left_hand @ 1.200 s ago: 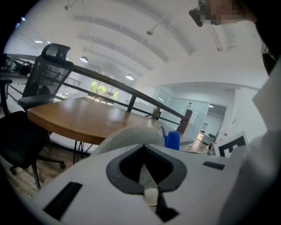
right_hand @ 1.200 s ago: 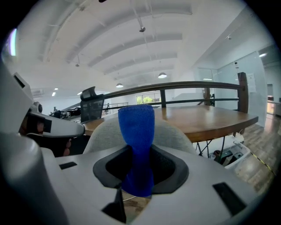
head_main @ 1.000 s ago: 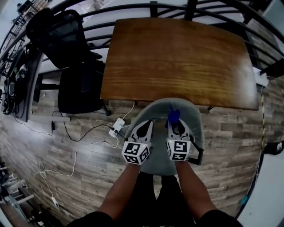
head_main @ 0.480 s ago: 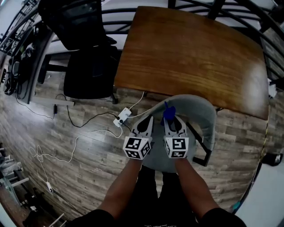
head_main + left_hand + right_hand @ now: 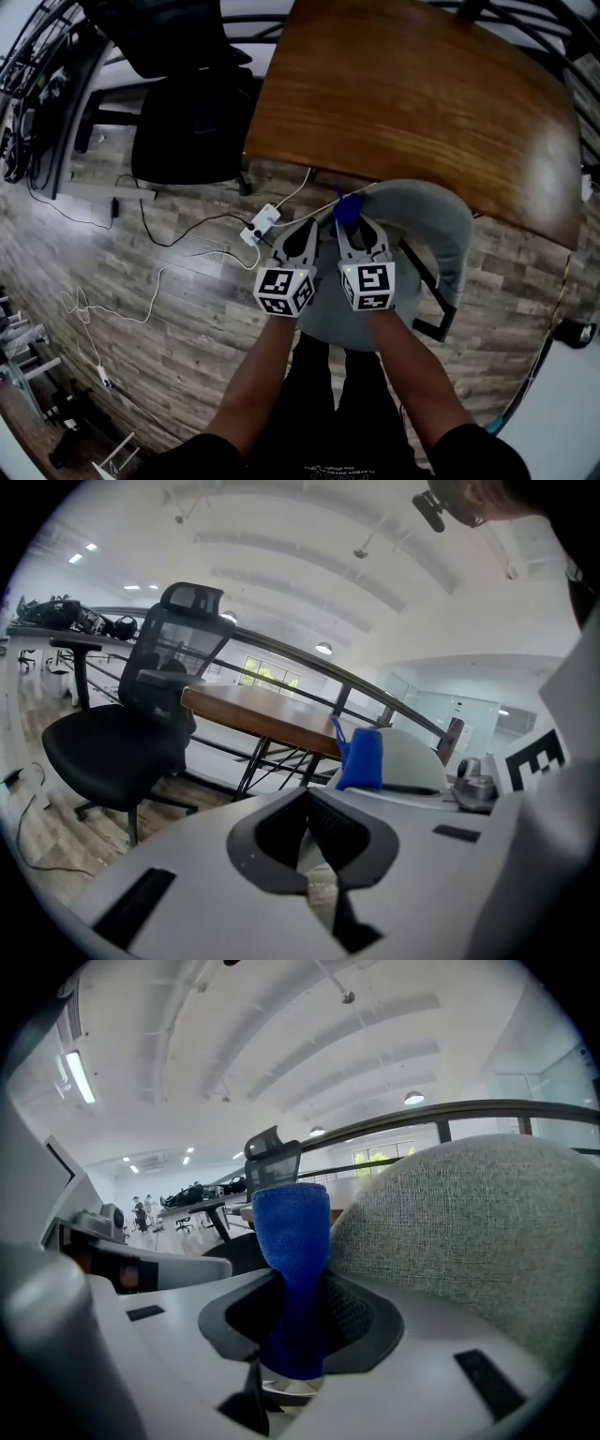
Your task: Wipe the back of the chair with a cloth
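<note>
The grey fabric chair (image 5: 441, 230) stands tucked at the wooden table, its curved back (image 5: 487, 1232) facing me. My right gripper (image 5: 351, 228) is shut on a blue cloth (image 5: 343, 210), which sticks up from its jaws (image 5: 292, 1269) just left of the chair back. My left gripper (image 5: 302, 238) hangs beside it on the left, jaws shut with nothing between them; the blue cloth (image 5: 361, 757) shows past its tip. Both grippers hover over the chair's left side near the top of its back.
A brown wooden table (image 5: 412, 103) lies ahead with a black railing behind. A black office chair (image 5: 192, 112) stands at the left (image 5: 122, 733). A white power strip (image 5: 260, 225) and cables lie on the wood floor. The chair's black armrest frame (image 5: 433, 300) is at right.
Both grippers and the cloth have shifted left and slightly forward toward the chair back's left edge, while the head view has swung so the table sits higher right.
</note>
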{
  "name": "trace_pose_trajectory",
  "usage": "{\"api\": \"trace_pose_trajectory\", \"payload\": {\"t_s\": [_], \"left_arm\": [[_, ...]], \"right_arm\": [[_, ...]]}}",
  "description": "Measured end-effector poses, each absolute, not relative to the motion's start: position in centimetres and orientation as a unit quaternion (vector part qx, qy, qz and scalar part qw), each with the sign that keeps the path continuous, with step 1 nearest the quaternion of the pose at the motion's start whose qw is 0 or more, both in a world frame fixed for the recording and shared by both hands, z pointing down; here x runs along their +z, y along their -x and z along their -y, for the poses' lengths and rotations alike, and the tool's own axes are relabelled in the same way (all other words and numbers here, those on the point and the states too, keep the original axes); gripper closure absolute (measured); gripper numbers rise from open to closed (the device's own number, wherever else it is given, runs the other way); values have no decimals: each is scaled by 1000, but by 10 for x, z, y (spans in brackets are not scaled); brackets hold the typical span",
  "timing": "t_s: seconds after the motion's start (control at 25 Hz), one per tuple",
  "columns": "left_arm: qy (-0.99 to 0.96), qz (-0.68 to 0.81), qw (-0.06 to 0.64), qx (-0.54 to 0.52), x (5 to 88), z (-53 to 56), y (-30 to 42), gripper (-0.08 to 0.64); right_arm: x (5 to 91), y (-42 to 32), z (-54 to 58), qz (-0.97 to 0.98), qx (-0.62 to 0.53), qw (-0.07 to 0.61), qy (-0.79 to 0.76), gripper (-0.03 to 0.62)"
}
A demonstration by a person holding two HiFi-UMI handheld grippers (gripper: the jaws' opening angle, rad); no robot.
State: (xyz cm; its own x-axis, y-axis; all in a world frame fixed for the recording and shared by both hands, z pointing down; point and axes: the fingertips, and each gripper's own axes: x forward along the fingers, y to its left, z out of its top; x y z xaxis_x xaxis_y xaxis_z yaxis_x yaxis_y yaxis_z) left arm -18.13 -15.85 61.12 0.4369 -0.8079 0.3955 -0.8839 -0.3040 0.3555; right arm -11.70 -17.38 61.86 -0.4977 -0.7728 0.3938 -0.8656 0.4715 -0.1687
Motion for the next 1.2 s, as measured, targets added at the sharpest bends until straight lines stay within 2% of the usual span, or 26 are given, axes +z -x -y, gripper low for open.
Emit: {"api": "trace_pose_trajectory", "payload": {"t_s": [0.52,1.2], "left_arm": [[-812,514,265,81,622,156,178,554],[-834,476,266,87,642,150,122,554]], "right_arm": [[621,107,177,858,145,123,-477,474],[639,22,189,813,141,112,-553,474]]}}
